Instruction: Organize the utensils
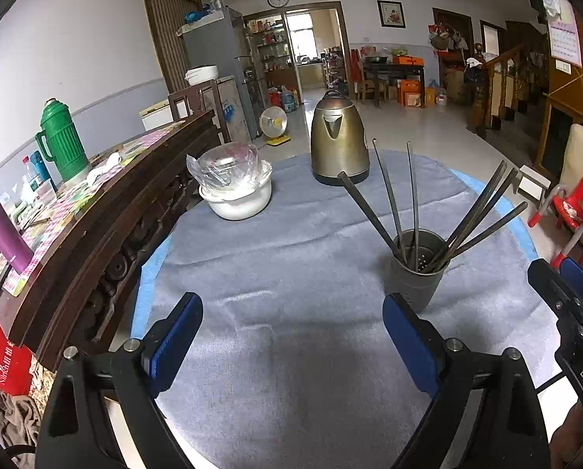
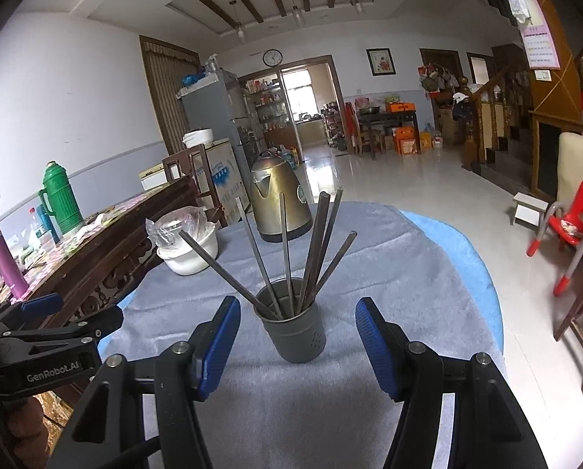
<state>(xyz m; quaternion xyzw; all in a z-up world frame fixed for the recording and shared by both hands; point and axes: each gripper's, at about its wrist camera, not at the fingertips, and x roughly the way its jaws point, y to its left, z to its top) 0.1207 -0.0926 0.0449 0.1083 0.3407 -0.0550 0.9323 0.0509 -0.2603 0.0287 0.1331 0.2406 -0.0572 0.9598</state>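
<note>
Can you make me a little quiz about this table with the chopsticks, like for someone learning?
1. True or false: the chopsticks lie flat on the grey cloth.
2. Which thing stands farthest back on the cloth? A) the kettle B) the grey holder cup C) the white bowl
3. Fill in: the right gripper has its blue fingers on each side of the ____, not touching it.

Key: 1. False, they stand in the holder cup, fanned out. 2. A. 3. Holder cup. The left gripper is open too, over bare cloth.
</note>
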